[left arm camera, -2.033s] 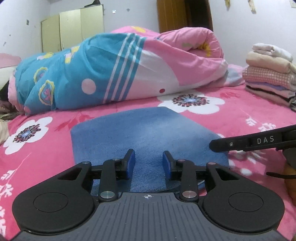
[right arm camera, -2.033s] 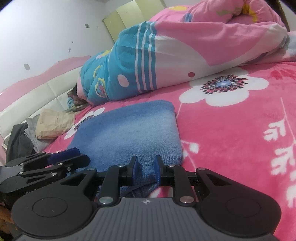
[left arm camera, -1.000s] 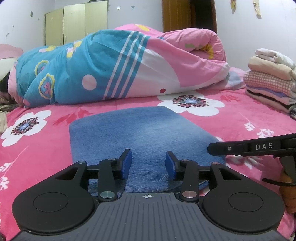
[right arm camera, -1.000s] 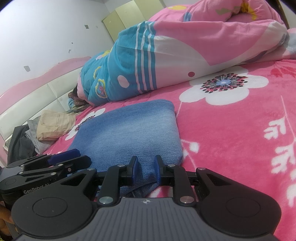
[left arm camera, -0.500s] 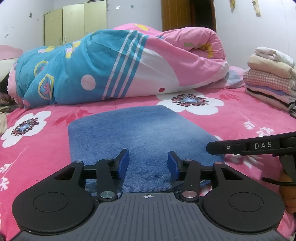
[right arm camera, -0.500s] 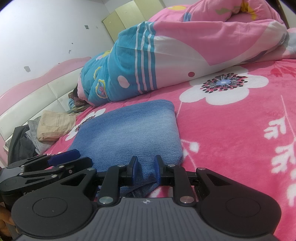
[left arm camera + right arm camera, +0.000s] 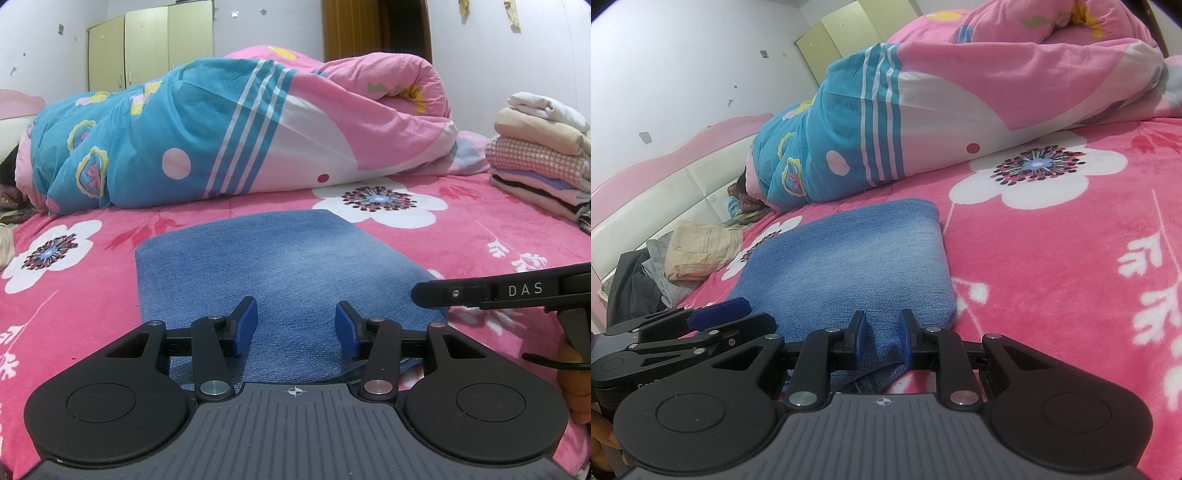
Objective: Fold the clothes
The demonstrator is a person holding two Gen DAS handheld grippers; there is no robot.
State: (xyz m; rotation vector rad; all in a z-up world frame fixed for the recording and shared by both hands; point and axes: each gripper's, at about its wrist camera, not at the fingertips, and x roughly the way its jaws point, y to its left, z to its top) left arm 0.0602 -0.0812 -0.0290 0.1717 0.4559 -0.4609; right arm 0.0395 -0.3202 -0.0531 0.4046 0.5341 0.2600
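Denim, folded into a flat blue rectangle, is lying on the pink flowered bedspread in the left wrist view, its near edge reaching under the left gripper. That gripper's blue pads are standing well apart over the cloth, pinching nothing and pressing on nothing. The right gripper is reaching in from the right edge at the denim's near right corner; from here I cannot tell how its pads are set. Behind, a rolled quilt is lying across the bed, and a stack of folded clothes is sitting well apart at the right.

Right wrist view: the right gripper is pinching a bunched near corner of the denim, its pads drawn close with a ridge of cloth between them. The left gripper is showing just beside it at the lower left.

Judging by this, the fold looks nearly complete and the piece is being released or readied for carrying. The next move probably calls for both grippers to grasp the near edge and lift evenly toward the stack.
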